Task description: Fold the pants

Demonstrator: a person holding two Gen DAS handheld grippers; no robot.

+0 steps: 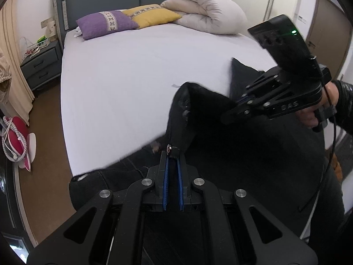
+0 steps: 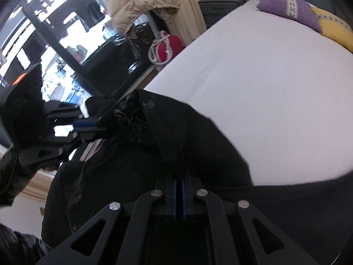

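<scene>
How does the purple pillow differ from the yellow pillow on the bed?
The purple rectangular pillow lies nearer the grey bedside cabinet; the yellow rectangular pillow lies beside the rolled white duvet. The purple one overlaps the yellow one's edge. Both have a patterned pale band and rest at the head of the bed.
</scene>
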